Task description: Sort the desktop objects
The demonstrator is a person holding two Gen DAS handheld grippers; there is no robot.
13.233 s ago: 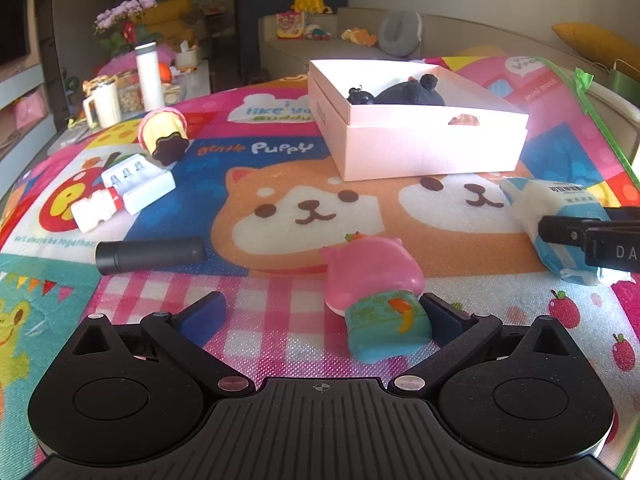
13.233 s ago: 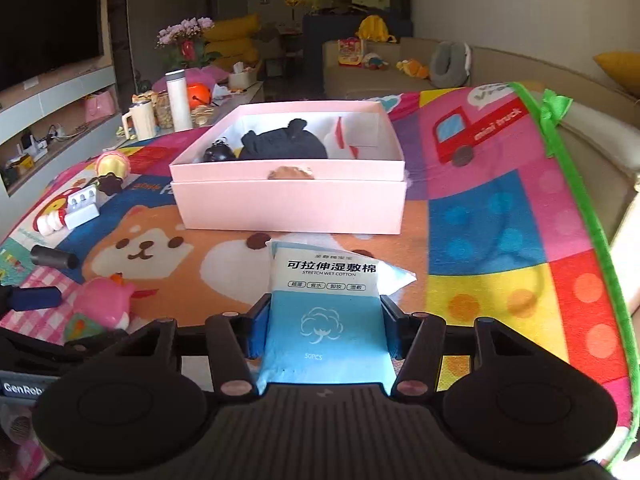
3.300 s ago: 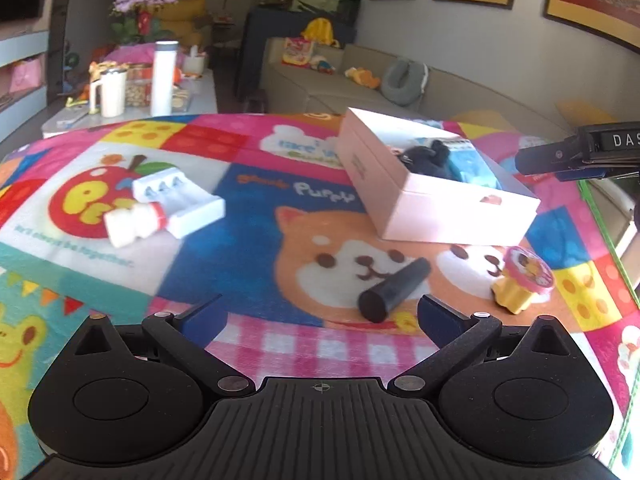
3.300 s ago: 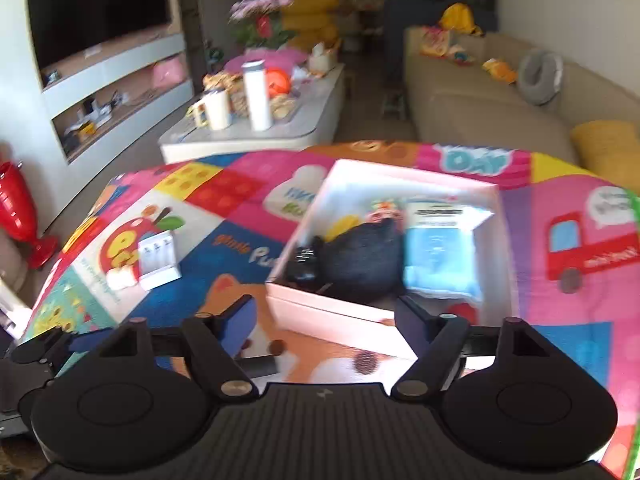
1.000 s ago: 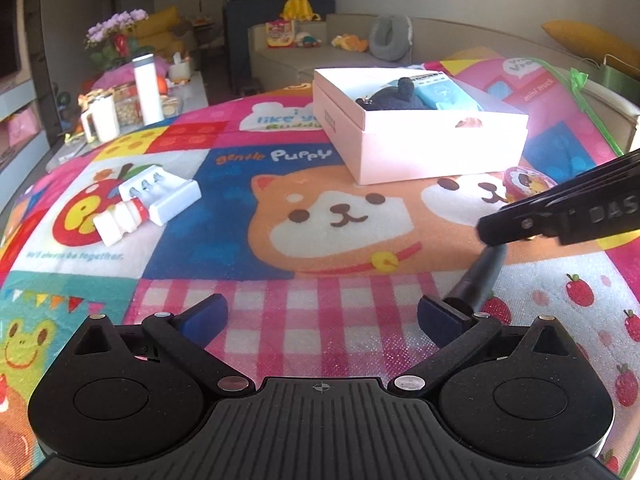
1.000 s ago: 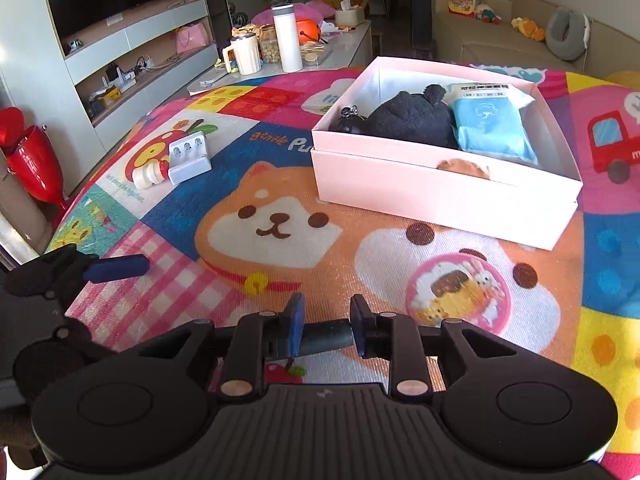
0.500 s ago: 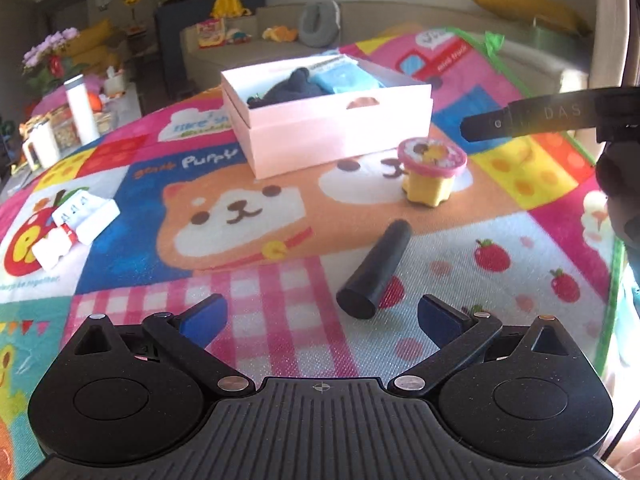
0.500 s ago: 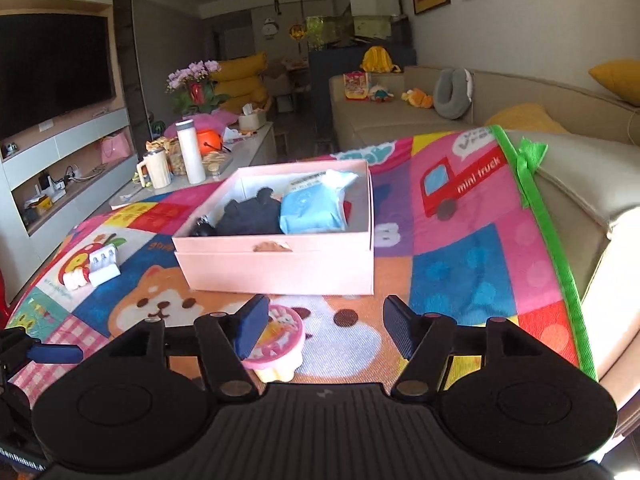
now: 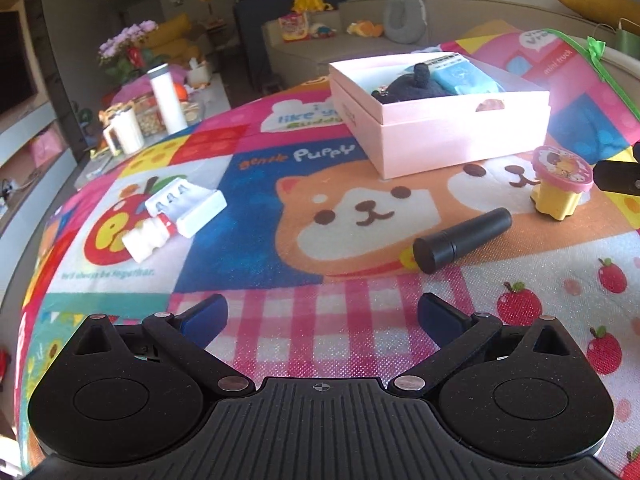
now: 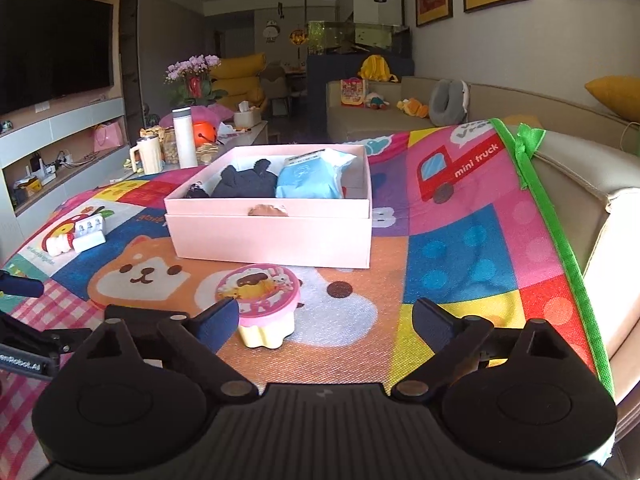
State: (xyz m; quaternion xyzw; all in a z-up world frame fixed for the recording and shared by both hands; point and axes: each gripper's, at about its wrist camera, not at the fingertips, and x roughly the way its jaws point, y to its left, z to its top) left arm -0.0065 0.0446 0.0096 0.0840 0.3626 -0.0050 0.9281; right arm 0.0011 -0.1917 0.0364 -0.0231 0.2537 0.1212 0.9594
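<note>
The left tool hangs with jaws wide apart and nothing between them over the colourful mat. Just beyond lies a black cylinder; a pink-lidded yellow cup stands to its right. The pink box sits farther back, and a white charger lies far left.

Before my pink box stands the pudding cup; the black tube lies nearer me.
</note>
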